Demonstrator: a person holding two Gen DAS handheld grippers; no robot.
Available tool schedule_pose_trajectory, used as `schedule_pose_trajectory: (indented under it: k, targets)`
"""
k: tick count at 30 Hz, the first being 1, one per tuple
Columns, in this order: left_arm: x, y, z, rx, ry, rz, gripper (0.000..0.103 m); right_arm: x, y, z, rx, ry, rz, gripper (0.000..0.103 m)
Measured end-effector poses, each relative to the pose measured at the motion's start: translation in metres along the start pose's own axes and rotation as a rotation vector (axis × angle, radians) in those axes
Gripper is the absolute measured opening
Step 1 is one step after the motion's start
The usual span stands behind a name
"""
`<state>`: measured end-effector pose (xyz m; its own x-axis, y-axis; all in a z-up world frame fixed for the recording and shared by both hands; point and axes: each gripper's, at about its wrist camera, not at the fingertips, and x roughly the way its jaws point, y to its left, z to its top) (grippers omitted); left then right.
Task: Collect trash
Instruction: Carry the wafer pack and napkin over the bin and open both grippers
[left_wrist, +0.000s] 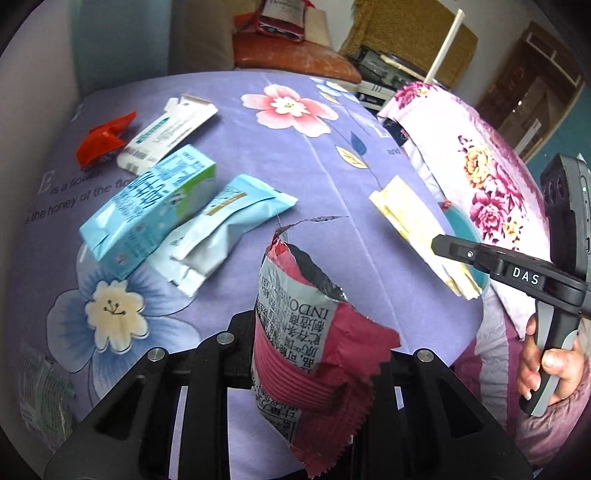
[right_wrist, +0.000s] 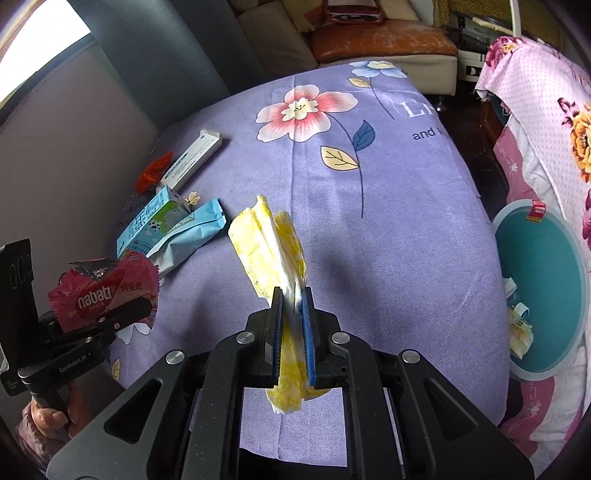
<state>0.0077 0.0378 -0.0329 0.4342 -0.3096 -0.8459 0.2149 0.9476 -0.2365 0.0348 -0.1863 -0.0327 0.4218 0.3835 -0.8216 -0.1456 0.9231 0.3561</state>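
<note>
My left gripper (left_wrist: 314, 332) is shut on a torn dark-red wafer wrapper (left_wrist: 306, 354), lifted clear of the purple flowered cloth (left_wrist: 295, 166). From the right wrist camera the same wrapper (right_wrist: 99, 291) sits in the left gripper (right_wrist: 110, 317) at the far left. My right gripper (right_wrist: 293, 299) is shut on a yellow and white wrapper (right_wrist: 266, 243), held above the cloth (right_wrist: 388, 221). In the left wrist view this yellow wrapper (left_wrist: 413, 225) hangs from the right gripper (left_wrist: 443, 245). A teal bin (right_wrist: 546, 280) stands low at the right, with some scraps inside.
Lying on the cloth at the left are a blue carton (left_wrist: 147, 206), a pale blue packet (left_wrist: 221, 221), a white box (left_wrist: 166, 133), a crumpled orange-red wrapper (left_wrist: 103, 142) and a green packet (left_wrist: 44, 391). A pink flowered fabric (left_wrist: 480, 166) drapes beside the bin.
</note>
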Motion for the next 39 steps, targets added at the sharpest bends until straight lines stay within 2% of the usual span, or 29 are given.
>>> schedule_pose_trajectory:
  k: [6,11,19,24,30,31,33,34,35,37,39]
  targets:
    - [0.03,-0.068,0.028,0.153,0.032,-0.05,0.025,-0.028,-0.056,0.001,0.106,-0.071,-0.038,0.01]
    - [0.063,-0.132,0.048,0.255,0.074,-0.119,0.025,-0.059,-0.114,-0.005,0.211,-0.136,-0.101,0.01]
    - [0.112,-0.224,0.06,0.358,0.149,-0.216,0.026,-0.091,-0.199,-0.025,0.371,-0.183,-0.185,0.01]
    - [0.137,-0.263,0.063,0.408,0.185,-0.228,0.026,-0.101,-0.236,-0.037,0.442,-0.199,-0.212,0.01]
    - [0.156,-0.288,0.069,0.44,0.202,-0.226,0.027,-0.1,-0.256,-0.041,0.473,-0.192,-0.235,0.01]
    - [0.159,-0.29,0.07,0.442,0.203,-0.226,0.029,-0.099,-0.258,-0.041,0.475,-0.191,-0.238,0.01]
    - [0.162,-0.292,0.072,0.443,0.205,-0.224,0.044,-0.098,-0.261,-0.041,0.48,-0.188,-0.24,0.01]
    - [0.163,-0.292,0.074,0.44,0.199,-0.218,0.062,-0.096,-0.262,-0.04,0.482,-0.186,-0.242,0.01]
    - [0.162,-0.291,0.075,0.435,0.185,-0.211,0.075,-0.095,-0.263,-0.039,0.483,-0.183,-0.244,0.01]
    - [0.163,-0.288,0.078,0.426,0.171,-0.203,0.081,-0.093,-0.264,-0.038,0.486,-0.178,-0.246,0.01]
    - [0.165,-0.284,0.08,0.412,0.186,-0.206,0.081,-0.09,-0.264,-0.036,0.487,-0.172,-0.248,0.01]
